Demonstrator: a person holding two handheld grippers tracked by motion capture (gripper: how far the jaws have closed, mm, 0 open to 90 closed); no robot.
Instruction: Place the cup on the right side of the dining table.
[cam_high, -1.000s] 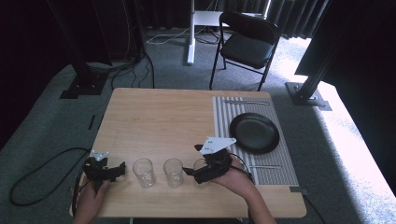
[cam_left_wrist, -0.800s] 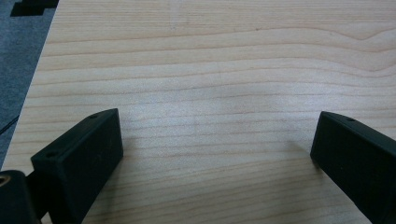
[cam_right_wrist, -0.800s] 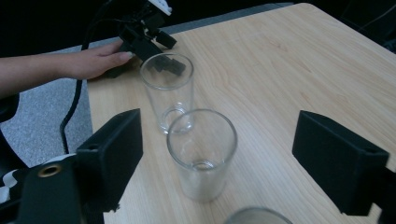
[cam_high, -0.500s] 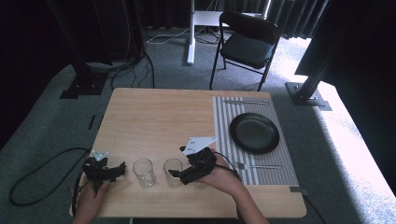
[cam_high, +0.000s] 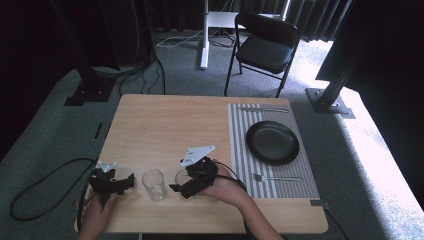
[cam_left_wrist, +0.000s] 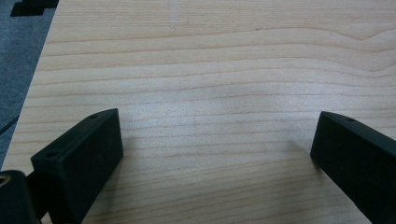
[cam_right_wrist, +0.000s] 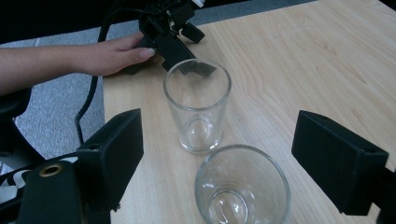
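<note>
From above I see my right tool (cam_high: 186, 186) at the near drinking glass (cam_high: 183, 176) on the wooden counter (cam_high: 165, 125), a second glass (cam_high: 154, 184) just left of it. My left tool (cam_high: 120, 184) rests by the counter's left edge. A black plate (cam_high: 272, 142) and fork (cam_high: 275, 177) lie on the striped placemat (cam_high: 240, 145).

In the left gripper view, my jaws stand wide over bare wood.

In the right gripper view, my jaws spread wide either side of the near glass (cam_right_wrist: 243, 191), not touching it; the far glass (cam_right_wrist: 198, 109) stands beyond, upright.
</note>
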